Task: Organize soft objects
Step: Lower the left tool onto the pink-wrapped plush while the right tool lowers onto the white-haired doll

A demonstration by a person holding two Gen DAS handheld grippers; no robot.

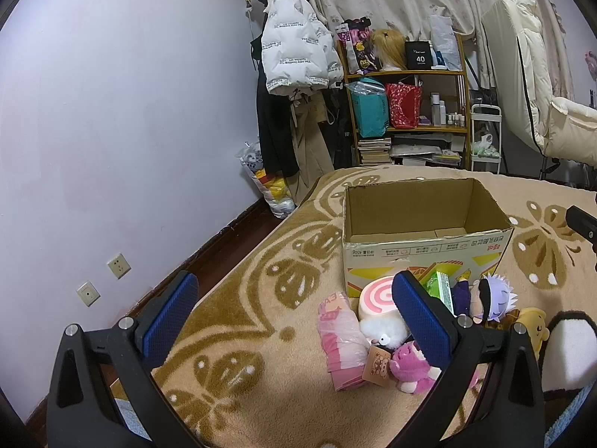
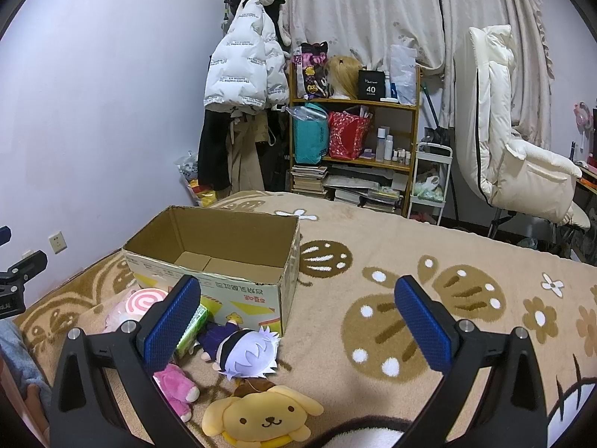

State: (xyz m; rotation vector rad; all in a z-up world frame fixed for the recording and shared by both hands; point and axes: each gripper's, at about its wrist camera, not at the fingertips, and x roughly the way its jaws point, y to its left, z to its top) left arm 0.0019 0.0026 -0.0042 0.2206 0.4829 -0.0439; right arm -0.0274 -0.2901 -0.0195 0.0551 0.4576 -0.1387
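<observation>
An open, empty cardboard box [image 1: 421,246] stands on the patterned blanket; it also shows in the right wrist view [image 2: 224,261]. In front of it lies a pile of soft toys: a pink swirl cushion [image 1: 377,295], a pink plastic pack [image 1: 339,343], a magenta plush bear [image 1: 408,367], a white-haired doll [image 2: 248,352] and a yellow dog plush [image 2: 261,416]. My left gripper [image 1: 294,321] is open and empty, left of the pile. My right gripper [image 2: 298,321] is open and empty, above the doll and the dog plush.
The blanket [image 2: 410,261] covers a bed. Behind it stand a wooden shelf [image 2: 354,130] with bags and books, a coat rack with a white jacket [image 2: 242,67], a white cart [image 2: 429,183] and a cream chair [image 2: 515,156]. A wall [image 1: 112,112] runs along the left.
</observation>
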